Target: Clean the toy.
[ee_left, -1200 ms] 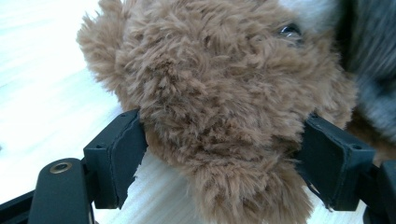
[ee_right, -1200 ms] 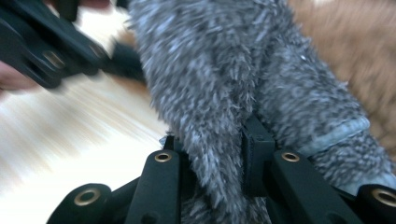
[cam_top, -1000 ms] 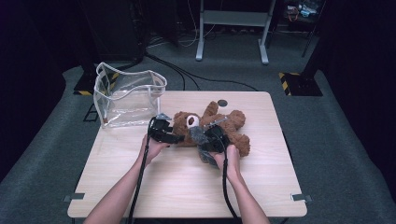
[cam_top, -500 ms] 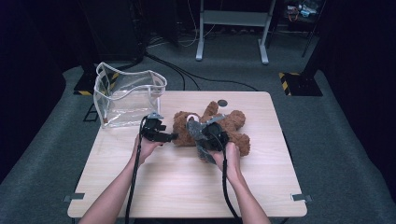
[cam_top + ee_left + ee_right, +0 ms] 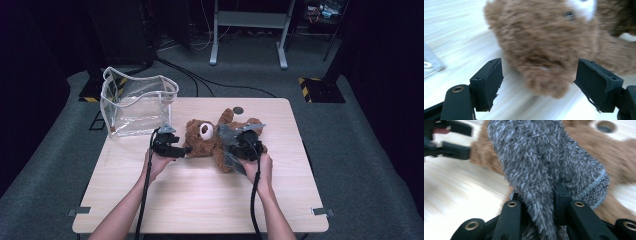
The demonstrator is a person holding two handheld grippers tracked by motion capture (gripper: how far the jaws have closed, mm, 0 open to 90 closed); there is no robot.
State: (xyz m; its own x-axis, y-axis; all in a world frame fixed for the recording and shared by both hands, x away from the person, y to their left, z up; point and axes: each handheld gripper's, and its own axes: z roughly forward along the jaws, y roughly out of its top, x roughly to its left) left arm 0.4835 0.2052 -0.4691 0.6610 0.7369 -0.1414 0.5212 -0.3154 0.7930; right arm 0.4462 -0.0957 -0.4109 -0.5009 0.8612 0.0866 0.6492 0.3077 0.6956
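A brown teddy bear (image 5: 202, 140) lies on its back in the middle of the wooden table (image 5: 200, 200). Over its belly is a grey fuzzy garment (image 5: 227, 136) with a ribbed hem. My right gripper (image 5: 239, 145) is shut on a fold of that garment (image 5: 541, 165), and the fabric bunches between its jaws (image 5: 539, 197). My left gripper (image 5: 181, 150) stands open at the bear's head. In the left gripper view the bear's furry head (image 5: 541, 45) sits just ahead of the wide-apart pads (image 5: 490, 80), with a tuft between them and neither pad pressing on it.
A clear plastic bag (image 5: 135, 102) stands open at the table's back left corner. A round hole (image 5: 238, 110) is set in the tabletop behind the bear. Bare wood lies in front of both hands. Dark floor with cables surrounds the table.
My right gripper has risen and shifted right, pulling the grey garment up with it. My left gripper drew away to the left, then came back toward the bear's head.
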